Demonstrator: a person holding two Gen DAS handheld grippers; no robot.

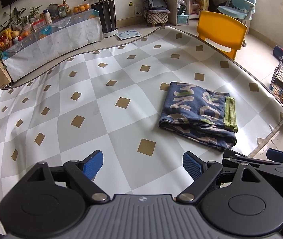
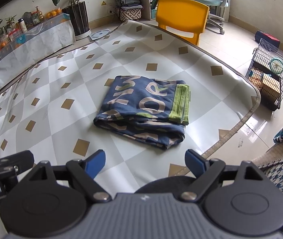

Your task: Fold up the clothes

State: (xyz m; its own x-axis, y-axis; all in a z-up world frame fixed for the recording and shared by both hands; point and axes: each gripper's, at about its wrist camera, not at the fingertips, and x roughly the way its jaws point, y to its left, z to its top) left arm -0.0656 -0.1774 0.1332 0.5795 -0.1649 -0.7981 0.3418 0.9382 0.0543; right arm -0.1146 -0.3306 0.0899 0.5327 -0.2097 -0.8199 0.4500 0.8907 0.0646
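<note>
Hanging over the mat, the left gripper and right gripper both have their jaws spread wide with nothing between them, two blue pads each. Just past them there's one folded garment, navy with pale lettering and one green band, lying flat on the checkered mat near its right edge. Further out: one yellow chair, one wire cage.

glossy tiled floor, checked mat, yellow chair, wire cage, potted plant, daylight
</note>
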